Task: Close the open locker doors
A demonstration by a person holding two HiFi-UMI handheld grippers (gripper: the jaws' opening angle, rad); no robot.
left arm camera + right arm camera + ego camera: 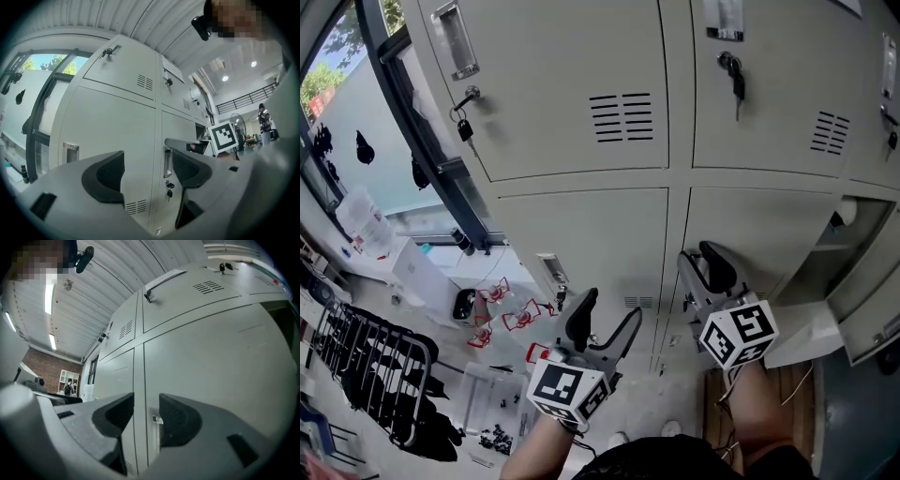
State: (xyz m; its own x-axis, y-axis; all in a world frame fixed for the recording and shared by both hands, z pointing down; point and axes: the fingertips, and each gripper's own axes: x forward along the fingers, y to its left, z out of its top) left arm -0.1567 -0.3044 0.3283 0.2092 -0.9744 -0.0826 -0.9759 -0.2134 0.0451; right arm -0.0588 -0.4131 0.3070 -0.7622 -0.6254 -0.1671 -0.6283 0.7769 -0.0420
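Head view steeply down; gripper views apparently close; lockers (581, 103) shared.

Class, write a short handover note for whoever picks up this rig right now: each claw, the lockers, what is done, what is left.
Claws: the left claw is open and empty, pointing at shut lower lockers. The right claw is also open and empty, facing shut lockers.
Lockers: one open door stands out at the lower right, its compartment exposed. The other doors in view are shut.
Done: that door is not yet touched.
Left: swing it shut, probably with the nearer right claw.
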